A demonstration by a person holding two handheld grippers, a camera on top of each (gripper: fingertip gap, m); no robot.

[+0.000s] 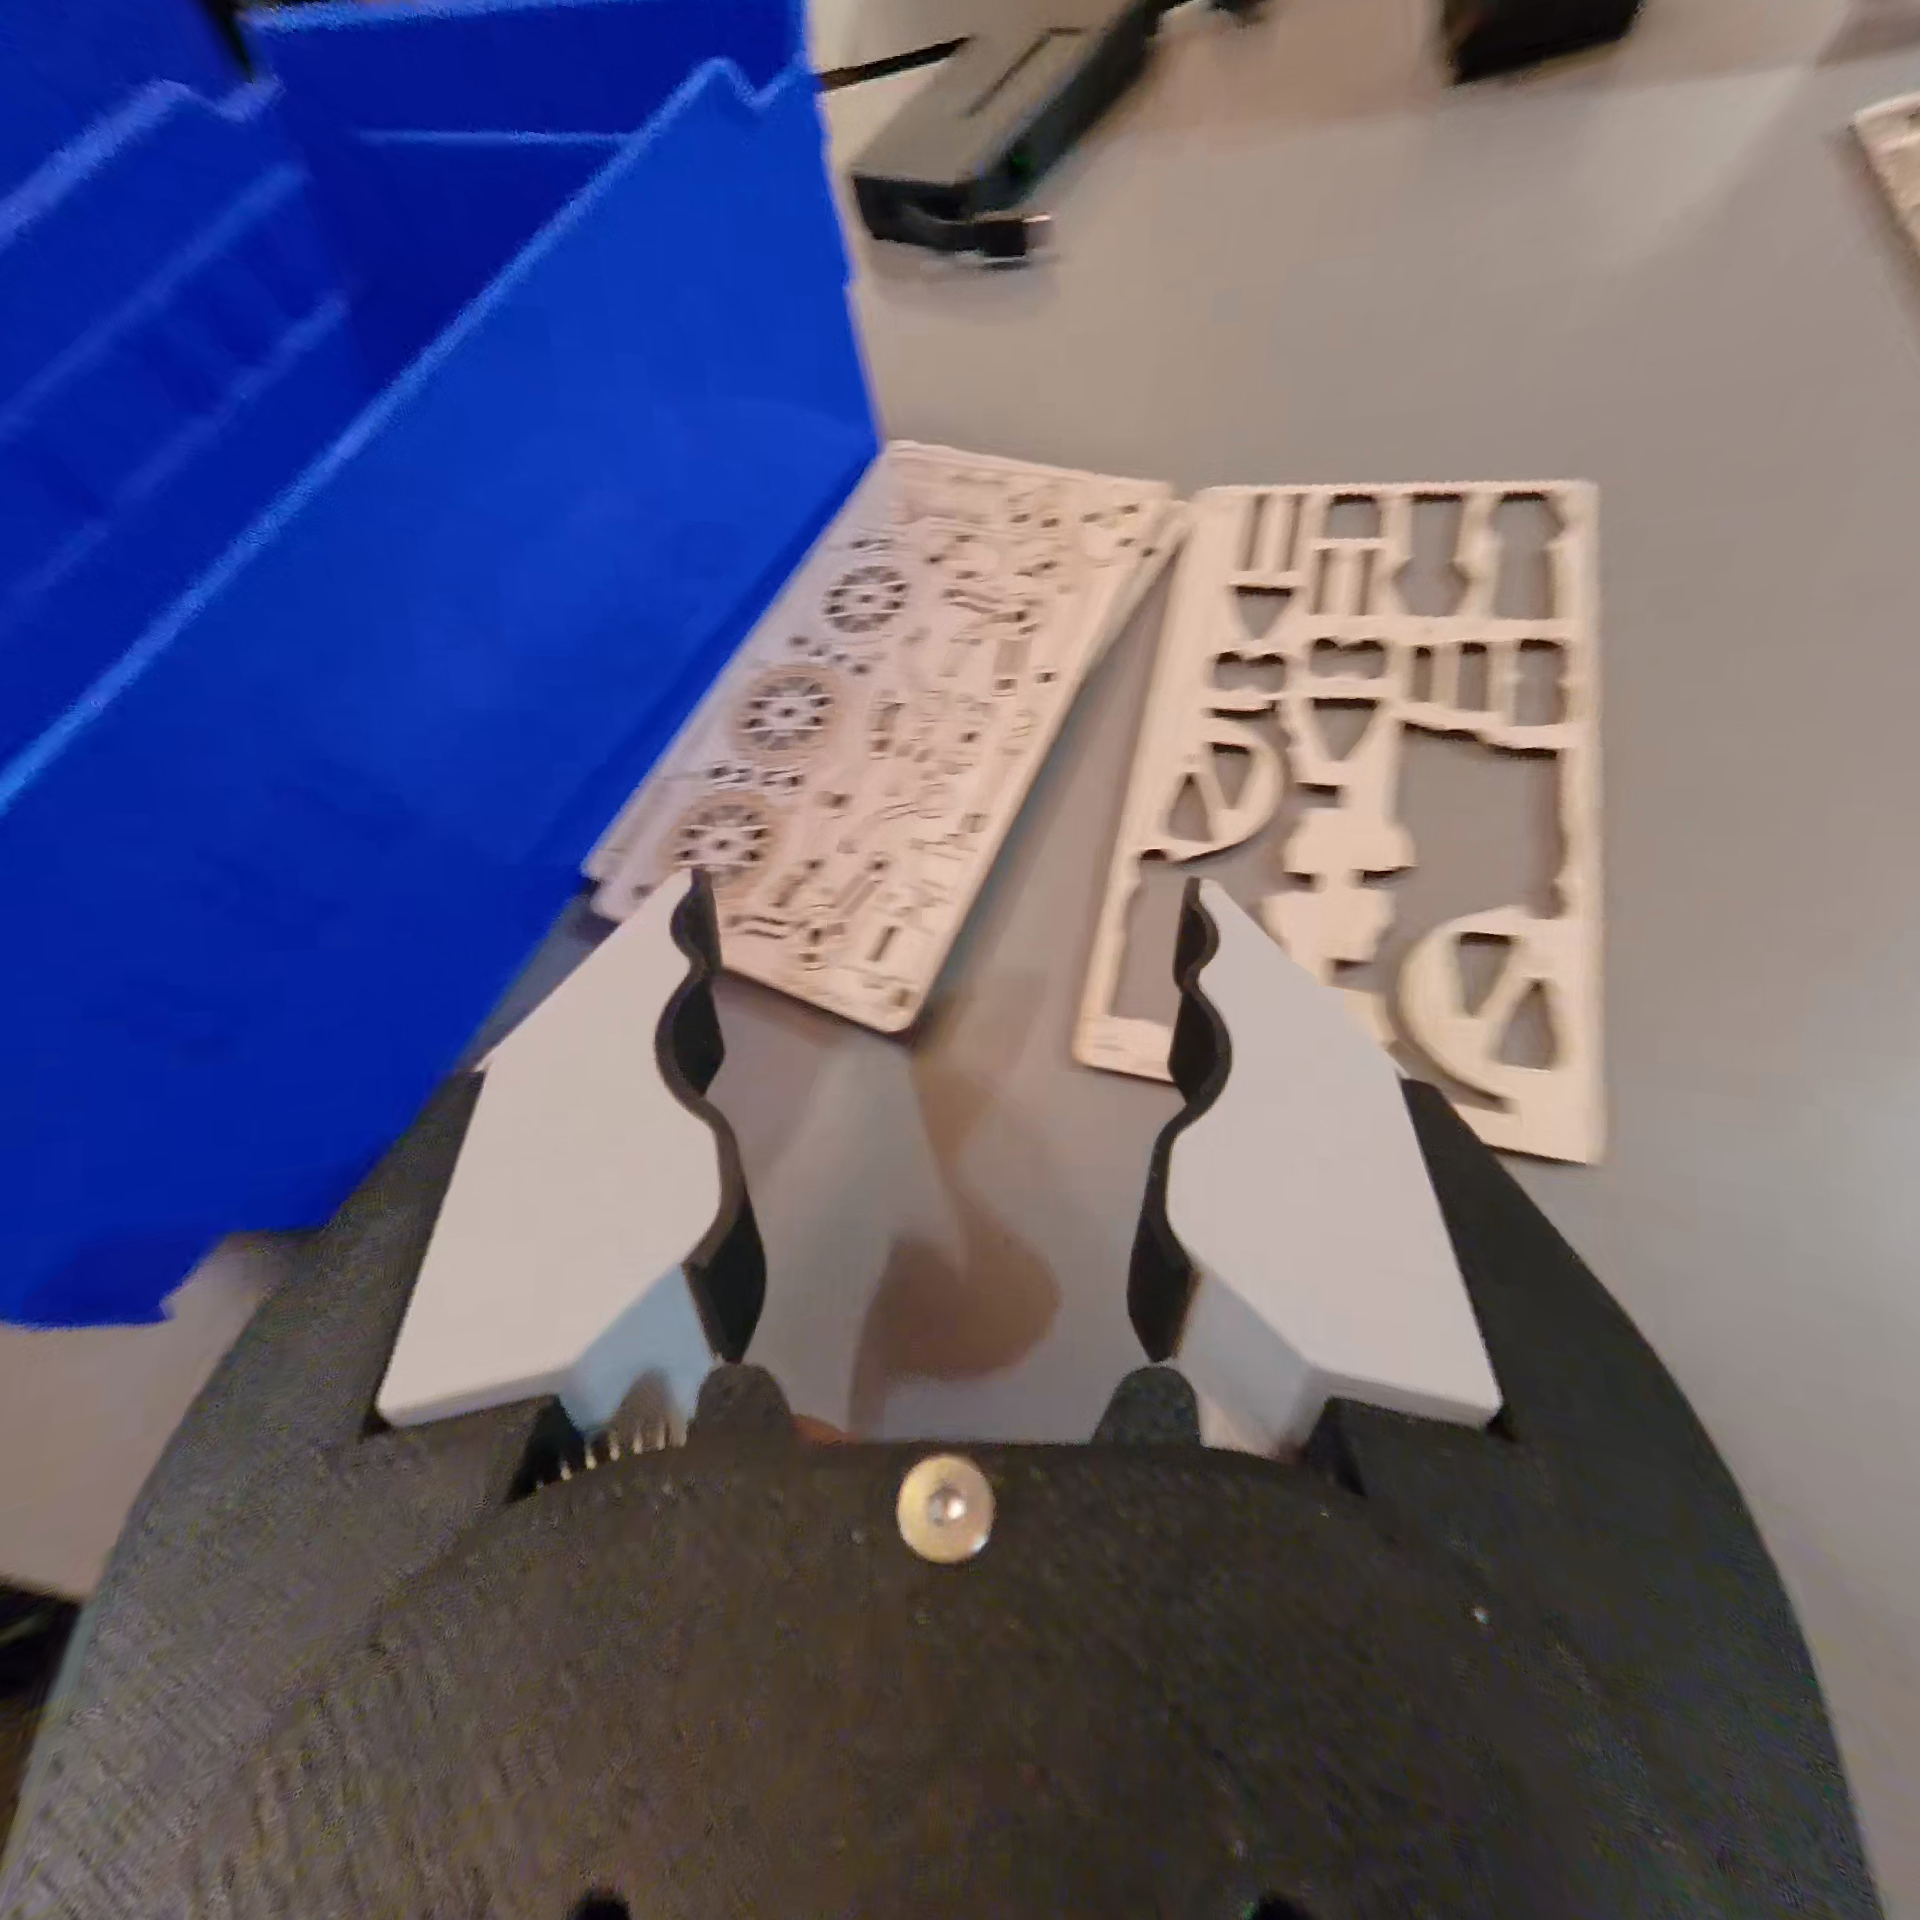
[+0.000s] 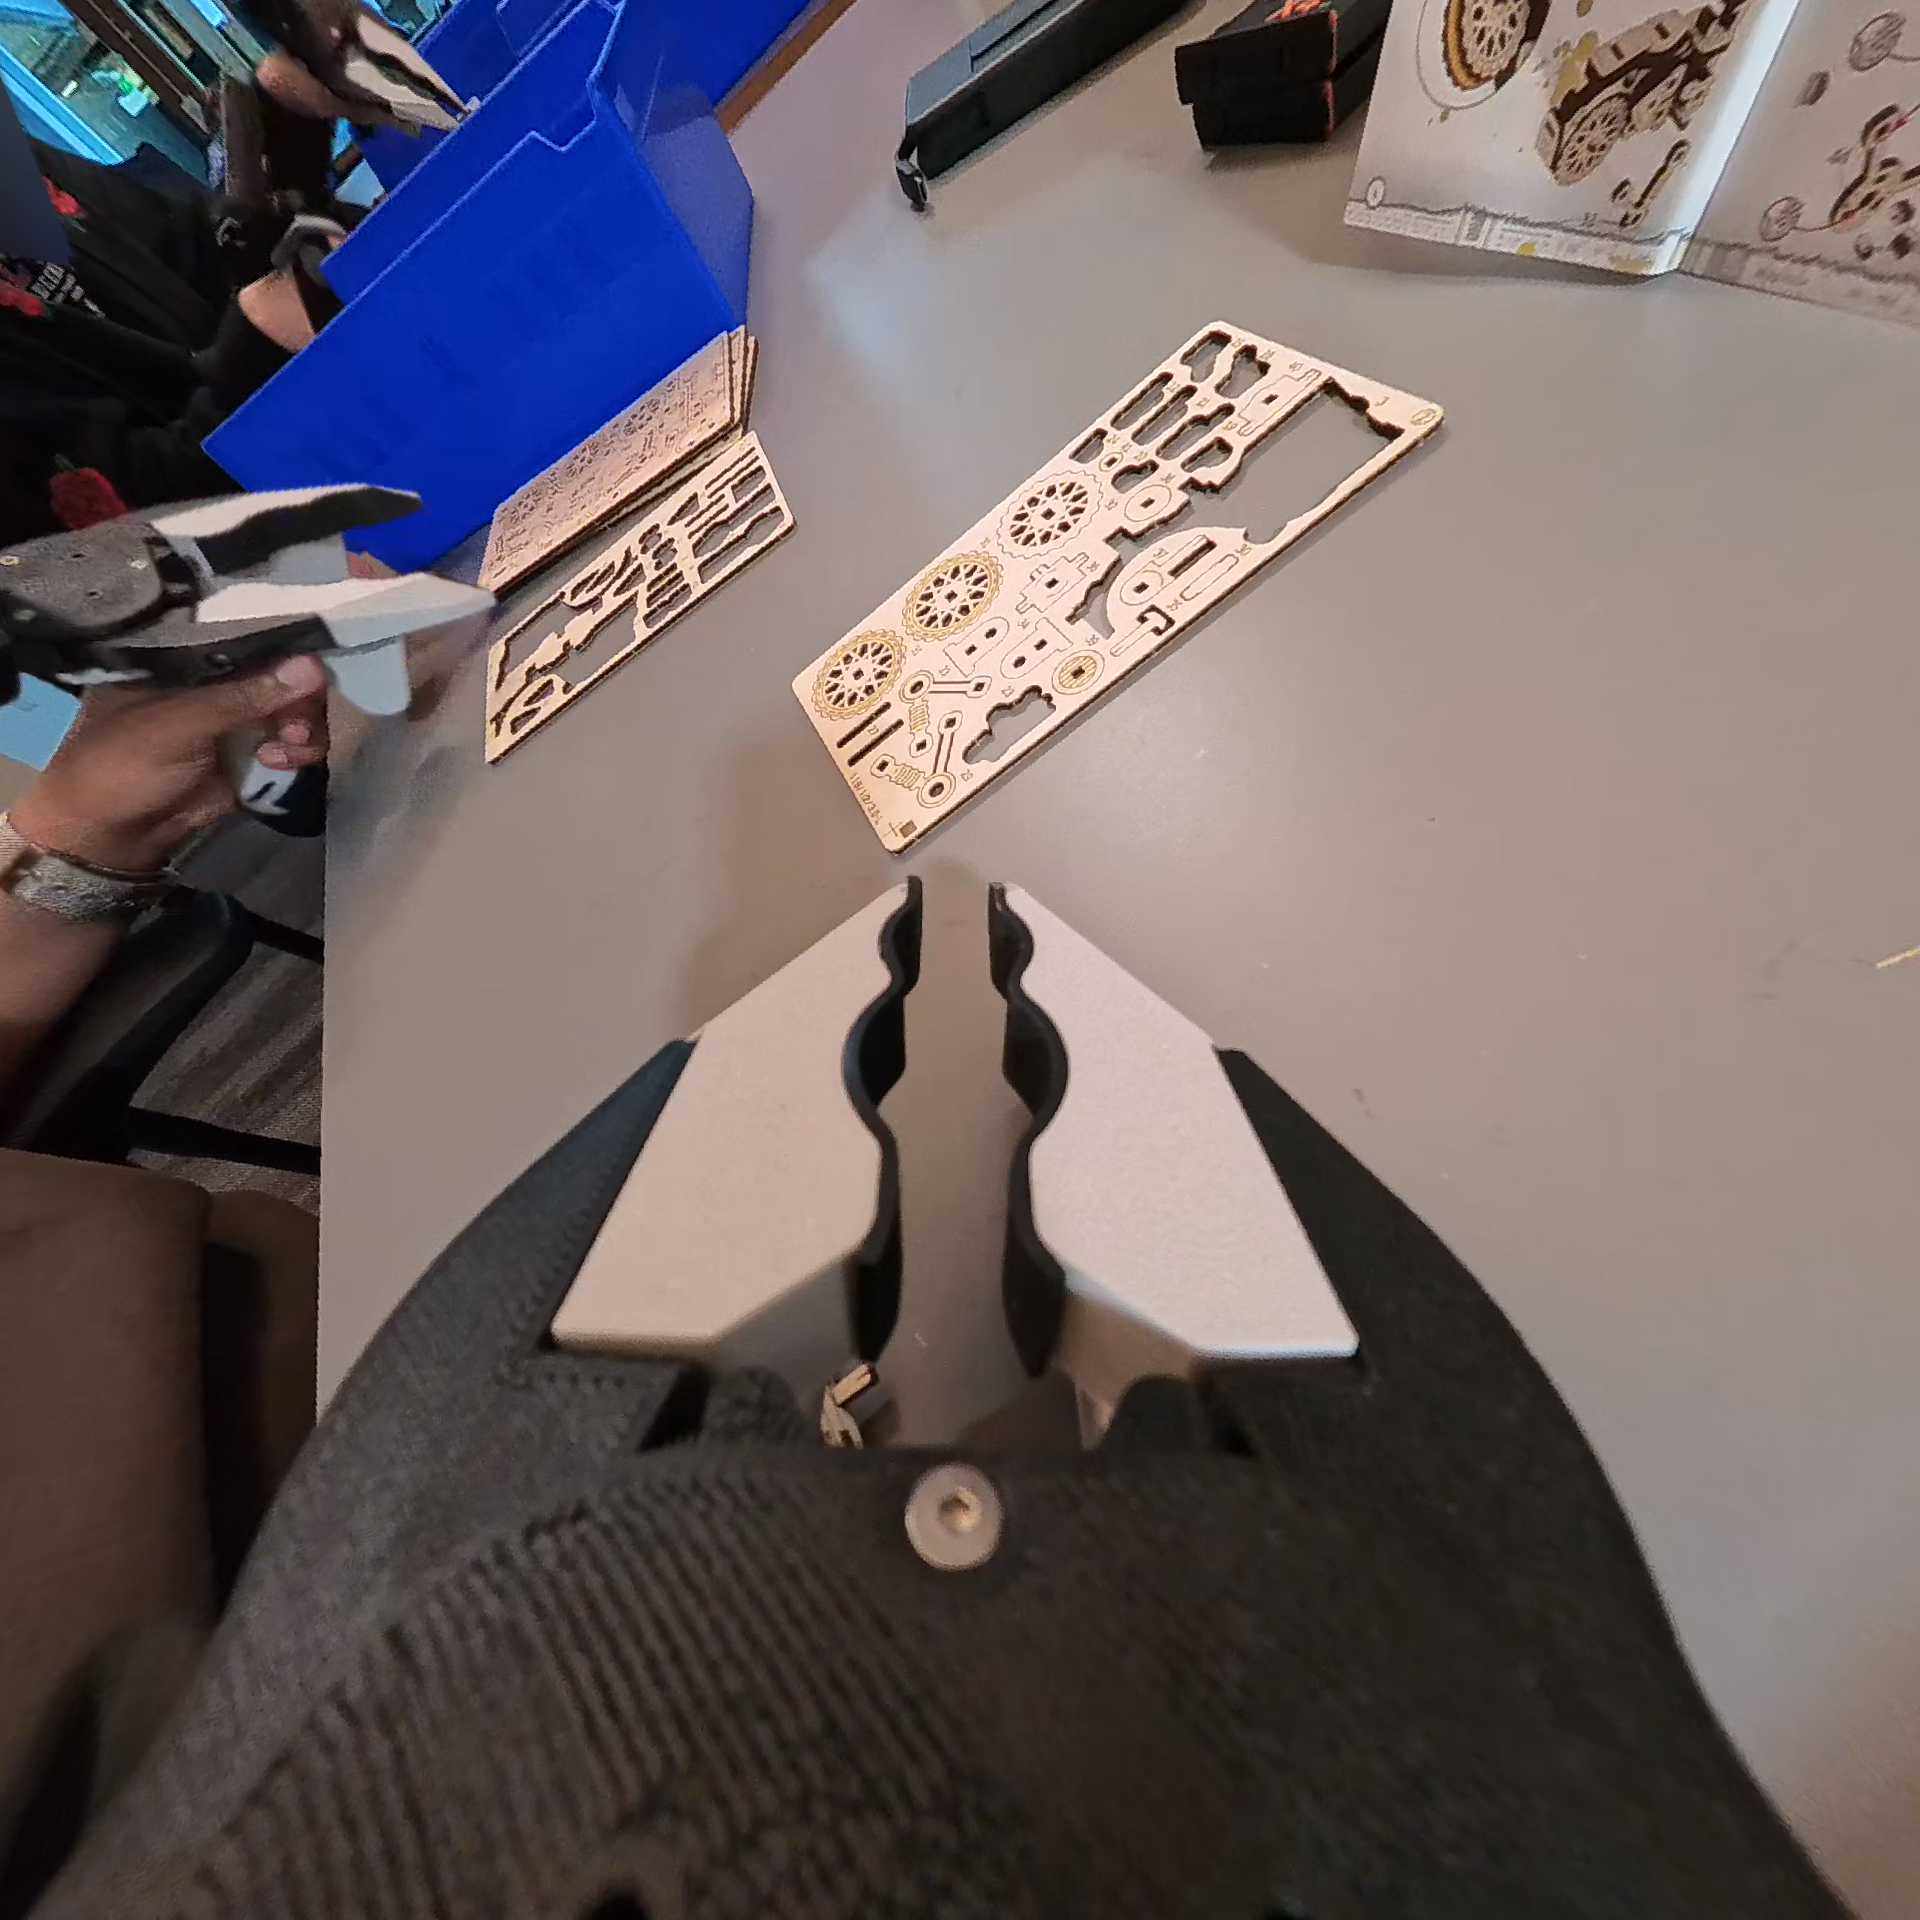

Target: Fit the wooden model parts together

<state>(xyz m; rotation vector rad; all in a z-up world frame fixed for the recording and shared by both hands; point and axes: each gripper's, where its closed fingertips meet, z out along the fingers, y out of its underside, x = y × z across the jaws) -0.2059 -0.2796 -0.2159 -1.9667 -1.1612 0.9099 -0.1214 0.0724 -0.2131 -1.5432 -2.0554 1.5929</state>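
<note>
Both empty, the left claw [image 1: 945, 883] is gaping wide and the right claw [image 2: 954, 885] is standing narrowly apart, a pale laser-cut wooden sheet [image 2: 1117, 582] with wheel shapes lying just ahead.

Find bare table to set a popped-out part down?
Free: grey table right of the wheel sheet, and the strip between it and the right claw. Crowded: by the blue bins, where stacked sheets and the emptied sheet lie.
</note>
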